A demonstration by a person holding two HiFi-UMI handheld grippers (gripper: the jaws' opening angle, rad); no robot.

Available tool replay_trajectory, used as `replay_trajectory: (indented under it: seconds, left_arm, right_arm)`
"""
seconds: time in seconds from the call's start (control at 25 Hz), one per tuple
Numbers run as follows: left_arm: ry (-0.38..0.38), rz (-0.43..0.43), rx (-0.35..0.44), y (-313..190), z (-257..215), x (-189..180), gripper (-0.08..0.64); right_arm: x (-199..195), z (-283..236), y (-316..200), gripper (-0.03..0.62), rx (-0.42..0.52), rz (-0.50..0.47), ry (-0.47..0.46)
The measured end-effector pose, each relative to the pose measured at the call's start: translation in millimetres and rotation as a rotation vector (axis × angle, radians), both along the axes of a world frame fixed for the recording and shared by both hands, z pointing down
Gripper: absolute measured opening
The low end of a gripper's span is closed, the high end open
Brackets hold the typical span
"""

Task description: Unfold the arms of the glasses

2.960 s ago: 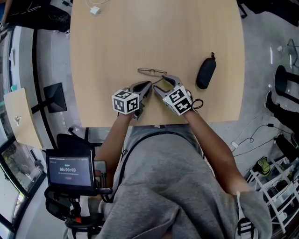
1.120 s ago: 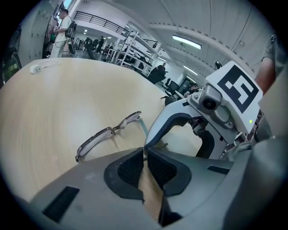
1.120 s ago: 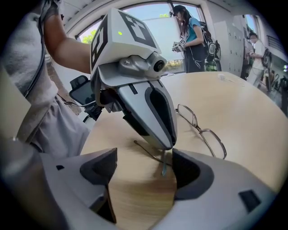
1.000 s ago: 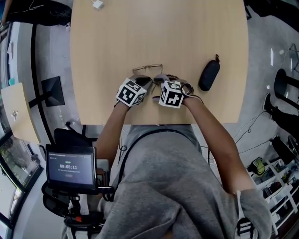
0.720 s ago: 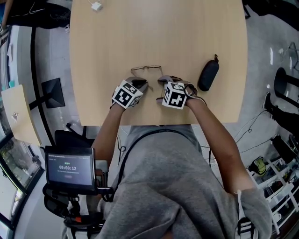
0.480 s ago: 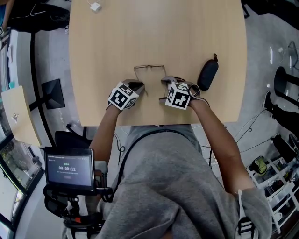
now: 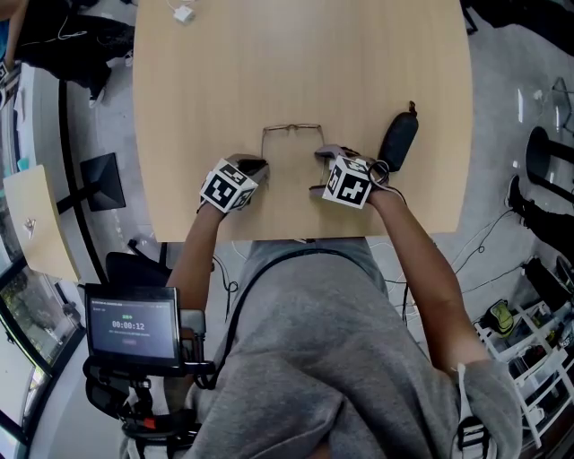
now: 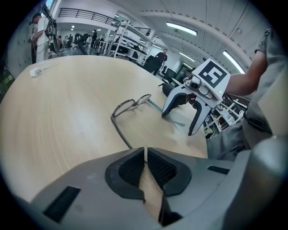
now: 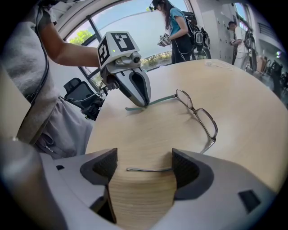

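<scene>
Thin metal-rimmed glasses (image 7: 291, 128) lie on the wooden table (image 7: 206, 81), both arms swung out toward me. My left gripper (image 7: 260, 166) is shut at the end of the left arm. In the left gripper view the glasses (image 8: 130, 104) send that arm down to the shut gripper (image 8: 146, 159), where its end is hidden. From the right gripper view, the left gripper (image 9: 143, 102) pinches the teal arm tip. My right gripper (image 7: 320, 170) stands open, and the other arm's tip (image 9: 148, 170) lies loose on the table between its jaws (image 9: 140, 168).
A black glasses case (image 7: 396, 137) lies just right of my right gripper. A small white plug with its cord (image 7: 183, 15) sits at the table's far left. The table's near edge (image 7: 305, 237) runs close behind both grippers. People stand in the room beyond.
Both grippers have drawn apart, left going left and right going right. The glasses' arms went from folded to spread out, and the frame slid a little to the right and away.
</scene>
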State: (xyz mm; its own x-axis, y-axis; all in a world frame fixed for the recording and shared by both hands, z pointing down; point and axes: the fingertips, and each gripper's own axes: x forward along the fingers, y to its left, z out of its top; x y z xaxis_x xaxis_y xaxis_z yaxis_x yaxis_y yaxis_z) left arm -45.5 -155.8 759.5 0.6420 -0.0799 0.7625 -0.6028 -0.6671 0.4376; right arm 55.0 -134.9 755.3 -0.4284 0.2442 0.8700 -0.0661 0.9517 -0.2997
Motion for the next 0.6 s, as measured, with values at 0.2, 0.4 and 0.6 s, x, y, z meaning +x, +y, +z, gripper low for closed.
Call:
replay_trajectory:
  seconds: [0.2,0.4,0.6]
  left_arm:
    - [0.015,-0.026,-0.001,-2.6,1.4,-1.3,0.011]
    - [0.055,-0.061,-0.015,-5.3,2.0,-1.7,0.011]
    - [0.134,-0.106,0.002,-7.9,-21.7,11.6,0.011]
  right_arm:
    - [-2.2,0.1,-2.1,0.364,-0.001,0.006,-0.008]
    - [-3.4,4.4,-5.2,0.364,-0.007,0.016,-0.007]
    - [-2.1,-13.7,-11.1,0.364,-0.023,0.099,-0.062]
